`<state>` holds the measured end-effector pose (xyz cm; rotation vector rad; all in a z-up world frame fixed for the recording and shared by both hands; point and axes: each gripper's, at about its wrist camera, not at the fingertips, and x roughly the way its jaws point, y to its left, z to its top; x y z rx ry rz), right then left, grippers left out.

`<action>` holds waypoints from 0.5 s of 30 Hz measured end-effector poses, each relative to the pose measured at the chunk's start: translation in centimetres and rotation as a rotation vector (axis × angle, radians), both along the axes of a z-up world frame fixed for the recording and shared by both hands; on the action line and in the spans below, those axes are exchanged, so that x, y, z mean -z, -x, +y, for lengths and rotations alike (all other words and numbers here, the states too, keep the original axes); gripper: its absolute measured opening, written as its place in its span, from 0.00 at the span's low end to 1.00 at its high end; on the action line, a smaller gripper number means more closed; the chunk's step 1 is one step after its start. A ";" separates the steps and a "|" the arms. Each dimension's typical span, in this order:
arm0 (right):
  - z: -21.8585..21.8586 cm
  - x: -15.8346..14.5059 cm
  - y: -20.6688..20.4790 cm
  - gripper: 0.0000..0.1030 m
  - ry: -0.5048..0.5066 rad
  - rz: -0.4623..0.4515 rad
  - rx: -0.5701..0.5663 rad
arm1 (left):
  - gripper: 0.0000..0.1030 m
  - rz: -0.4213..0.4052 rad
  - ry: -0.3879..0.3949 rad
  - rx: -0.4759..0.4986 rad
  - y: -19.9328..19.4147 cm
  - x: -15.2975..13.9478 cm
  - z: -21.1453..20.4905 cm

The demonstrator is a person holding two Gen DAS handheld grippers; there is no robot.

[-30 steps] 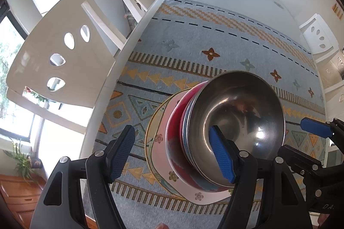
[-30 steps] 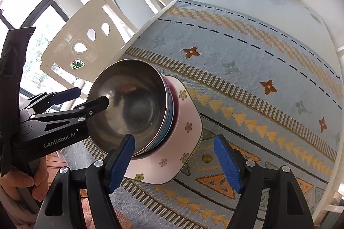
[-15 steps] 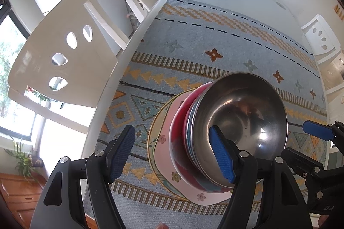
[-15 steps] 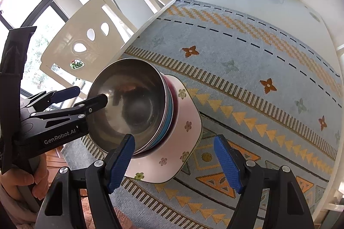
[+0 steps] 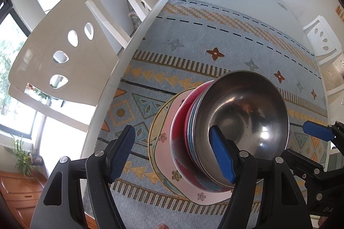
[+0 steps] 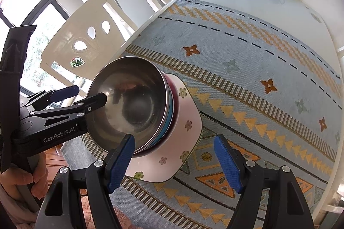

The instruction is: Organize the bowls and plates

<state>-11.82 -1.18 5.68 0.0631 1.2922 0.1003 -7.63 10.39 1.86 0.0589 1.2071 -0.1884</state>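
Where plate (image 6: 189,121) lies, nested bowls (image 6: 133,104).

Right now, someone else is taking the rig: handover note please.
Left gripper: jaws open, holding nothing, hovering at the stack's left edge.
Right gripper: jaws open, holding nothing, at the stack's near right edge.
Job's things: steel bowl nested on top of blue and red bowls, all on the pink floral plate, on the patterned cloth near the table's near left corner.
Done: everything in view is in one stack.
Left: apparently nothing loose on the cloth; check outside the views.
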 end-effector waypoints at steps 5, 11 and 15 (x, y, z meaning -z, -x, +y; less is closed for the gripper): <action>-0.1 0.0 0.0 0.72 0.002 -0.001 -0.007 | 0.67 -0.001 -0.001 -0.004 0.0 0.0 0.0; -0.4 0.0 0.0 0.72 -0.001 0.004 -0.002 | 0.69 0.002 -0.016 -0.011 -0.1 0.2 0.0; -0.5 -0.1 0.1 0.72 -0.002 0.004 -0.002 | 0.69 0.004 -0.005 -0.014 -0.2 0.3 0.2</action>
